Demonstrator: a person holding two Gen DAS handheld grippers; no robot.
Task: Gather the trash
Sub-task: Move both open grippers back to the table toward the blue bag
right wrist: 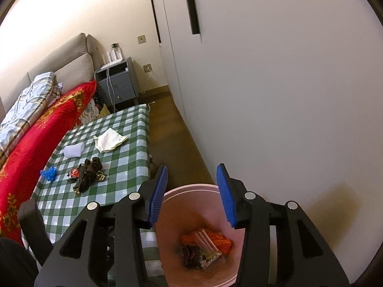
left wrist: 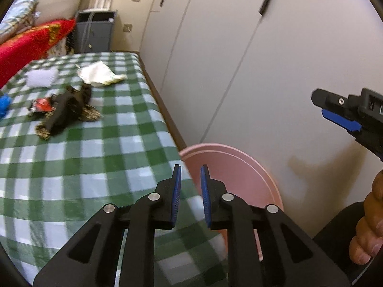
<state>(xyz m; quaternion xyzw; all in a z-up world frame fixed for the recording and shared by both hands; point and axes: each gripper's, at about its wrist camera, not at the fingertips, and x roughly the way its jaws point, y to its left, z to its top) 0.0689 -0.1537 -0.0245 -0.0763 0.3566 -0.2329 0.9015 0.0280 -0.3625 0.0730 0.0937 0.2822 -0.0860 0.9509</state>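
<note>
A pink bin [left wrist: 239, 167] stands on the floor between the green checked table [left wrist: 83, 157] and the white wardrobe. My left gripper [left wrist: 191, 170] hovers over the table's corner beside the bin, open by a narrow gap with nothing between its blue pads. My right gripper [right wrist: 194, 170] hangs open and empty above the bin [right wrist: 172, 220], which holds orange and striped wrappers [right wrist: 205, 241]. On the table lie a cream crumpled bag [left wrist: 100, 74], a white tissue [left wrist: 42, 77], a dark bundle with a red wrapper [left wrist: 64, 112] and a blue scrap [left wrist: 3, 104].
White wardrobe doors [left wrist: 275, 71] close off the right side, with a narrow strip of brown floor [right wrist: 172, 143] beside the table. A red blanket [right wrist: 36, 143] and bedding lie left of the table. A grey nightstand [right wrist: 119, 83] stands at the back. A hand [left wrist: 368, 227] holds the right gripper.
</note>
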